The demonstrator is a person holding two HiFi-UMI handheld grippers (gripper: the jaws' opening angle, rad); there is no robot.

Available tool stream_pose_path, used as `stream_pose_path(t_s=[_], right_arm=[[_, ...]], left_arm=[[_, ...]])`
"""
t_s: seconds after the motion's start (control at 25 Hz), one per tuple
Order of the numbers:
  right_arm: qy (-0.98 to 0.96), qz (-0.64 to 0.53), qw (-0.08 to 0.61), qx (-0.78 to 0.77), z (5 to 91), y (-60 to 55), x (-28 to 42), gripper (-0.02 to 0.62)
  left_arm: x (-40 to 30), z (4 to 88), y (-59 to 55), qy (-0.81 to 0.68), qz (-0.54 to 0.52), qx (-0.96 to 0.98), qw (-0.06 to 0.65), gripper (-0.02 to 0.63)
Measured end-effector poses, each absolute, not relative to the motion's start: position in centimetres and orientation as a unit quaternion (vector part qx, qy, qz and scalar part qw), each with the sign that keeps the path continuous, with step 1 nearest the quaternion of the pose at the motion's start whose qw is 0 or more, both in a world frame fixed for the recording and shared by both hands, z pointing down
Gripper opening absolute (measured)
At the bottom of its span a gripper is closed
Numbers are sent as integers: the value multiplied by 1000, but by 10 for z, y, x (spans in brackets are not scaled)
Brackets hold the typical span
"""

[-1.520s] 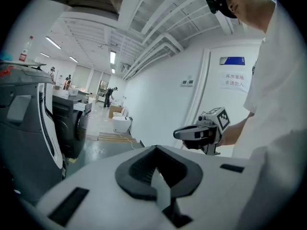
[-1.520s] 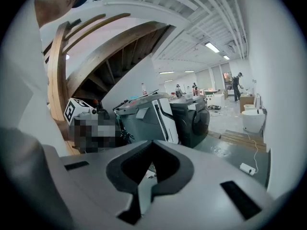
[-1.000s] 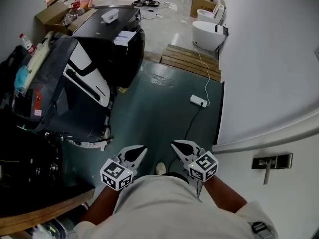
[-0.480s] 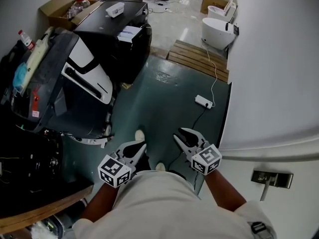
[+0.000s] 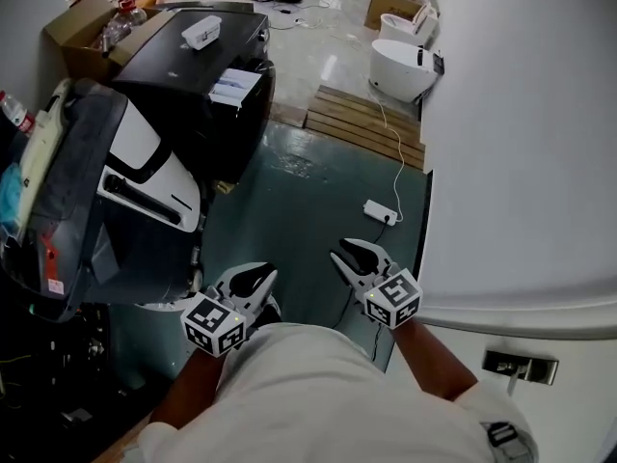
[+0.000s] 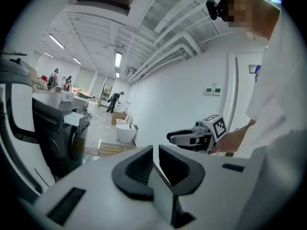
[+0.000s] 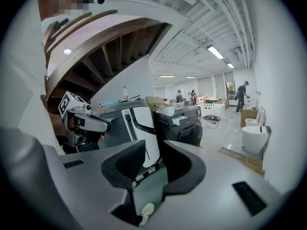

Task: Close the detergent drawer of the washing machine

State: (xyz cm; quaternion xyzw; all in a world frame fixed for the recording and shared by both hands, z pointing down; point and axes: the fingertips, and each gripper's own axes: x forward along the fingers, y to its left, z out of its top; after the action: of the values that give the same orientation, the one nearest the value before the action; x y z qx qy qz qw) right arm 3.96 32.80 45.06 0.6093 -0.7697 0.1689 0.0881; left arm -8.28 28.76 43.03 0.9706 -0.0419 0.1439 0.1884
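At 6 o'clock in the head view, the person's arms carry both tools level ahead of the torso; this is judged a transit posture, since nothing is within reach. The left gripper [image 5: 258, 278] has its jaws drawn together with nothing between them, which would make a blunt face suited to pushing. The right gripper [image 5: 349, 252], just beside it at 3 o'clock, has just been opening its jaws; they stand parted and empty, with only floor visible through the gap. Beyond the jaws, at 12 o'clock, lies the dark green painted floor [image 5: 308, 191], which forms a free lane between the curved white wall [image 5: 521, 162] at 3 o'clock and a large tilted black-and-white appliance [image 5: 125, 181] at 9 o'clock. A white power strip [image 5: 379, 210] with its cable lies on the lane near the wall, probably kept out of the walking line. Further on, at 11 o'clock and well apart from both grippers, stands the black front-loading washing machine [image 5: 207, 66]. Its pale detergent drawer [image 5: 236, 88] projects from the upper front toward the lane, so the task is judged not yet begun. At 1 o'clock lie a slatted wooden pallet [image 5: 362, 123] and, beyond it, a white rounded tub [image 5: 400, 66].
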Motion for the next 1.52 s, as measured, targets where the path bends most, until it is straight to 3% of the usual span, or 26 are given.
stream_pose_path(t_s=[0.44,1.0,1.52], right_arm=[[-767,164,107,611,448,186,49,95],[-788,168,121,580,474,67,85,95],[-820,159,162,525,530,-90,162,107]], left_arm=[[-101,431,168,-44,147,975,160,7],[-126,435,87,-142,122,965,182,-6],[-63,434,-34,-237,126,942,201,-5]])
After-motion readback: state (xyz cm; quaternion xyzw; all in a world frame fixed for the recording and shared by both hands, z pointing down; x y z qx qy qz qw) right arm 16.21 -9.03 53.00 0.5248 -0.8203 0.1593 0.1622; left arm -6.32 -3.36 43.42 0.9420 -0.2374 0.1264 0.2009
